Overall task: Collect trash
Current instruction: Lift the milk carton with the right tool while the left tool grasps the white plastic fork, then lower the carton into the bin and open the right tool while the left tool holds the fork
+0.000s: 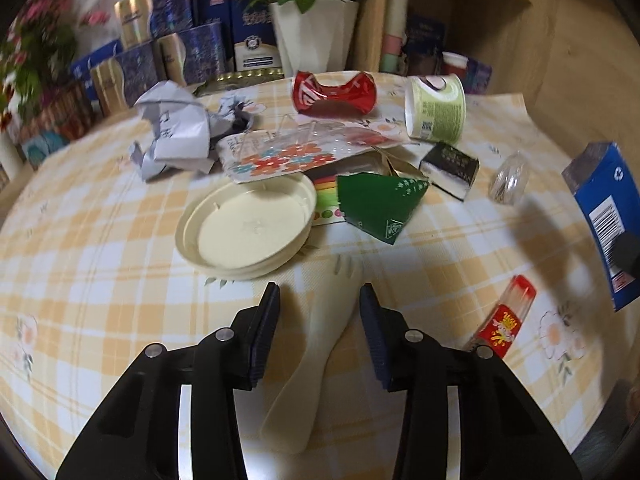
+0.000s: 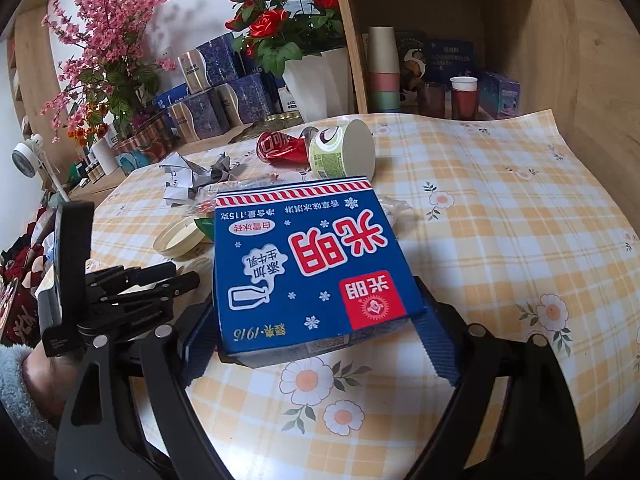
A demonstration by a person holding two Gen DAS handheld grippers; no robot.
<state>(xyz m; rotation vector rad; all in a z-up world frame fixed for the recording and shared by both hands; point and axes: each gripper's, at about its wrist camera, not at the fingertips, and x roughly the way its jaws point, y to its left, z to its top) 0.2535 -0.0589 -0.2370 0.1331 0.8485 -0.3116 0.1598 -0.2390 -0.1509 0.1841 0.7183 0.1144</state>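
Between the pads of the left tool [image 1: 319,300], a cream plastic spoon [image 1: 320,344] lies flat on the checked cloth of the bench [image 1: 100,264]; a gap shows on either side of it, so the jaws stand part-open and grip nothing. The spoon is thin and smooth, and pads closing from above may skid over its rounded bowl, squirt it sideways, or pinch a fold of cloth with it. Just ahead sits a cream lid [image 1: 246,228], then a pile of trash: crumpled paper [image 1: 176,132], a green carton scrap [image 1: 378,204], a crushed red can [image 1: 334,92] and a green paper cup [image 1: 436,106] on its side. A forward slip would probably nudge the lid into that pile.

The right tool [image 2: 316,344] spans the blue ice-cream box [image 2: 312,256], its jaws wide and set against the box's sides. The hold looks to bear near the rear edge only, so the empty carton could pivot or buckle. Beside it, the left tool appears at close quarters, and the two risk colliding if both converge on one spot.
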